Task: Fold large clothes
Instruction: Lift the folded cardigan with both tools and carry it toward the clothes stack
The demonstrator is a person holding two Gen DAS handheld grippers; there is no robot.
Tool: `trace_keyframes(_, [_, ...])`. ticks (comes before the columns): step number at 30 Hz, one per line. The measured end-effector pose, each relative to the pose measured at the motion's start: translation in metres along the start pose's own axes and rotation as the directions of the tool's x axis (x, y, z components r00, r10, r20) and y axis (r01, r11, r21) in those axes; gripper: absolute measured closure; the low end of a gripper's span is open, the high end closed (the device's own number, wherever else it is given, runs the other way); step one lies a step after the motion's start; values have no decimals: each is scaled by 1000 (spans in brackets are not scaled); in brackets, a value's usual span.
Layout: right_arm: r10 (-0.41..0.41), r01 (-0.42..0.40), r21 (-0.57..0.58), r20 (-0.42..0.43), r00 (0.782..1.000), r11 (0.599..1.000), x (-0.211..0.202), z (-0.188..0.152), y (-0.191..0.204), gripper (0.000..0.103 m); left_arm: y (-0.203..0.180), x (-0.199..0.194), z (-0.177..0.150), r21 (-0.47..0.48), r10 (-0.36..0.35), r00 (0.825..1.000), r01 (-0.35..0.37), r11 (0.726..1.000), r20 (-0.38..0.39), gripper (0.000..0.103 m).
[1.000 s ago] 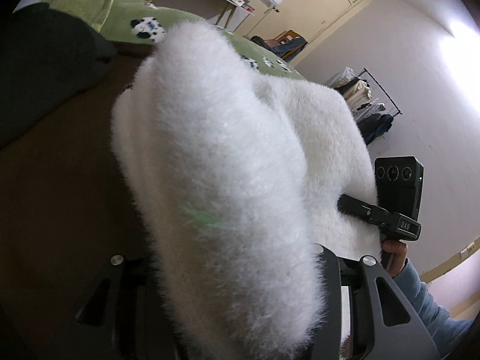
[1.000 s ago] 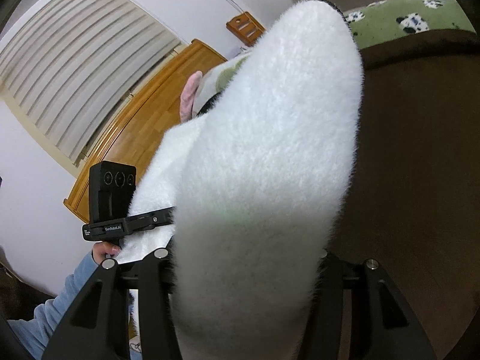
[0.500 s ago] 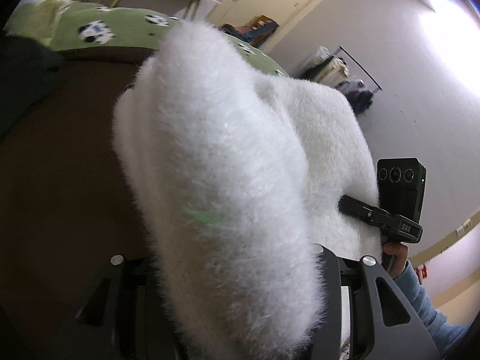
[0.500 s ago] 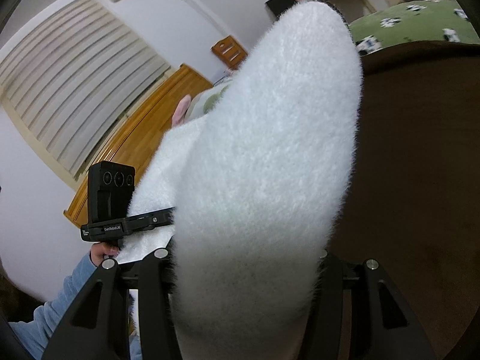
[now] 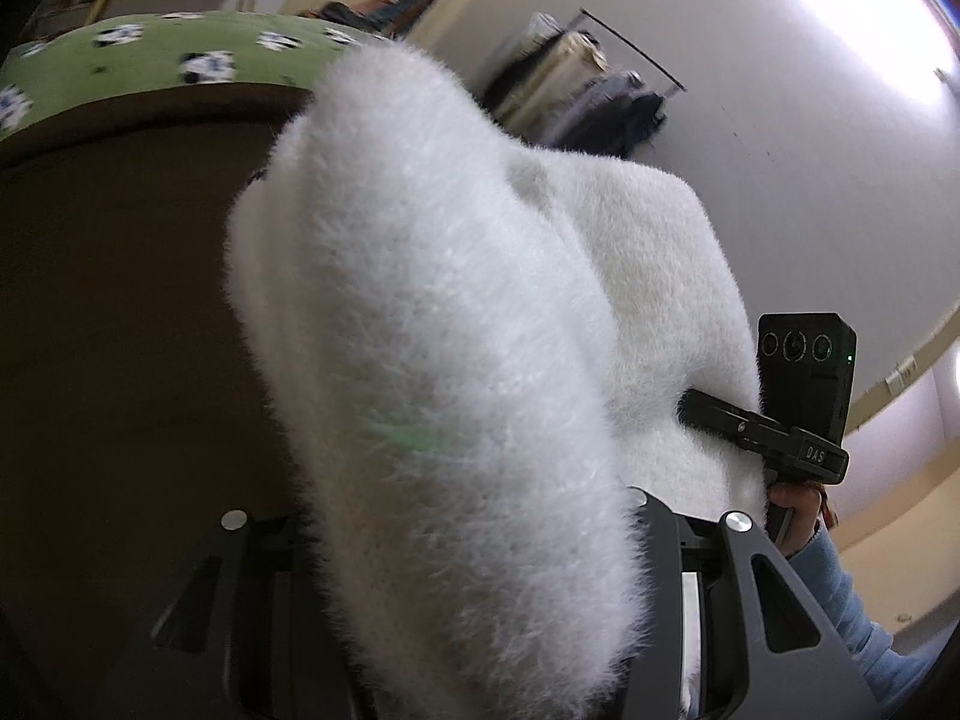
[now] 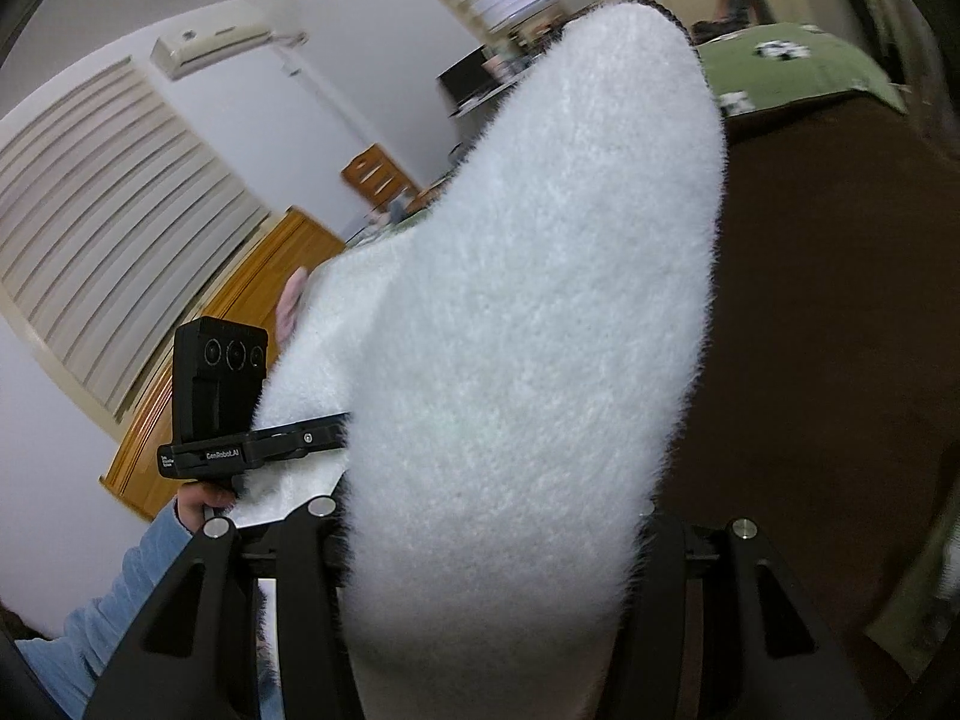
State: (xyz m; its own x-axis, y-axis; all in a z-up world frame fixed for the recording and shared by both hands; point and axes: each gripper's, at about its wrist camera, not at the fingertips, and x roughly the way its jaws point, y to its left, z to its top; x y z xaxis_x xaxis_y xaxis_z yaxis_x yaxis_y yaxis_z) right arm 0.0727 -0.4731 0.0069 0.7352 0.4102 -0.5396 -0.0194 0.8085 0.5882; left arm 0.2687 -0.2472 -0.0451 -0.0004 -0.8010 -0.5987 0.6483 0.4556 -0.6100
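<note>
A thick white fluffy garment (image 5: 432, 330) hangs between my two grippers above a brown bed cover (image 5: 120, 330). In the left wrist view my left gripper (image 5: 474, 570) is shut on a bunched edge of it, and the pile hides the fingertips. My right gripper (image 5: 699, 407) shows at the right, its fingers buried in the same garment, with a hand in a blue sleeve (image 5: 840, 594) below. In the right wrist view my right gripper (image 6: 492, 570) is shut on the garment (image 6: 540, 300). The left gripper (image 6: 336, 427) bites into the garment at the left.
A green blanket with cow patches (image 5: 150, 60) lies beyond the brown cover (image 6: 840, 300). A clothes rack (image 5: 588, 96) stands against the far wall. A wooden headboard (image 6: 240, 312), a slatted blind (image 6: 108, 228) and a shelf (image 6: 468, 84) are at the left.
Both grippers have swung sideways and slightly up with the garment still held. The room has slid across both views, and the dark pile at the left has left the left wrist view.
</note>
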Motion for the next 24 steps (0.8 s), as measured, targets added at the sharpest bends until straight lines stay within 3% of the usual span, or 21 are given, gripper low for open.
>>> trace_keyframes(10, [-111, 103, 80, 103, 989, 991, -118, -5, -74, 53, -90, 105, 40, 101, -97, 991, 107, 989, -94, 58])
trace_keyframes(18, [-226, 199, 164, 171, 959, 966, -203, -12, -125, 53, -171, 185, 63, 176, -157, 971, 190, 966, -182, 58])
trace_keyframes(24, [-291, 252, 213, 178, 940, 944, -246, -21, -159, 53, -201, 234, 67, 194, -189, 953, 237, 952, -238, 58])
